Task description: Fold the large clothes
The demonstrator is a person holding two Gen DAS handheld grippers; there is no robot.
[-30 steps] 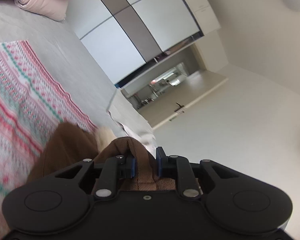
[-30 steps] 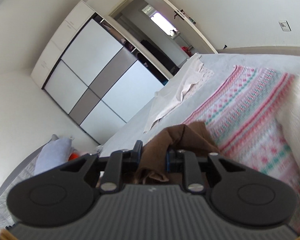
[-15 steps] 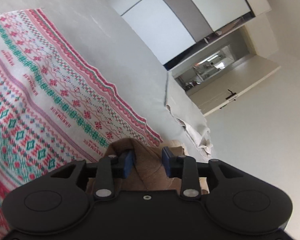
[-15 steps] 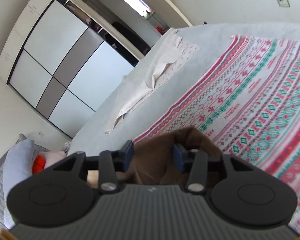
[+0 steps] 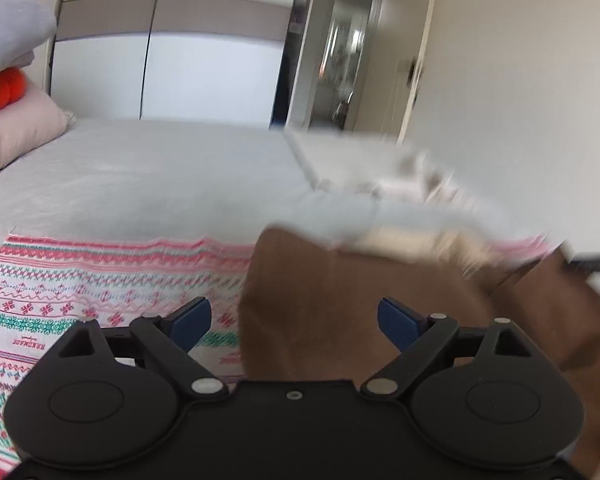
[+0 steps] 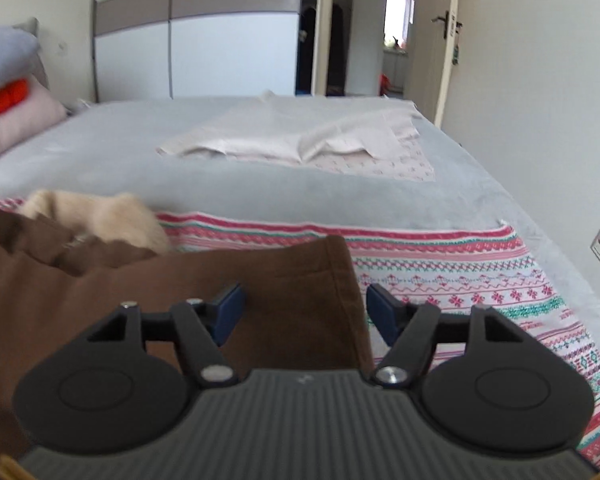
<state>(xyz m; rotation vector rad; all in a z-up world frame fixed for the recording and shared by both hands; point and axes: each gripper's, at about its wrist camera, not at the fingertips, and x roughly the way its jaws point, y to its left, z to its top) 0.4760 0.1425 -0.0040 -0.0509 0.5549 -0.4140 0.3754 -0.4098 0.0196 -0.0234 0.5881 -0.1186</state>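
A brown garment [image 5: 340, 300] with a cream fleece lining [image 6: 100, 216] lies on a red, green and white patterned blanket [image 5: 100, 280]. My left gripper [image 5: 294, 320] is open just above the garment's left part, holding nothing. My right gripper [image 6: 302, 312] is open above the garment's right edge [image 6: 340, 280], holding nothing. The garment also fills the lower left of the right wrist view [image 6: 180, 288]. The left wrist view is blurred on its right side.
The patterned blanket [image 6: 480, 280] lies on a grey bed [image 6: 260, 184]. A pale folded sheet [image 6: 320, 140] lies at the far side. Pillows and an orange object [image 5: 0, 88] sit at the left. A wardrobe [image 6: 220, 40] and an open door [image 6: 440, 40] stand behind.
Both grippers opened and let go of the brown garment, which now lies spread on the blanket. Both cameras swung level to face the wardrobe.
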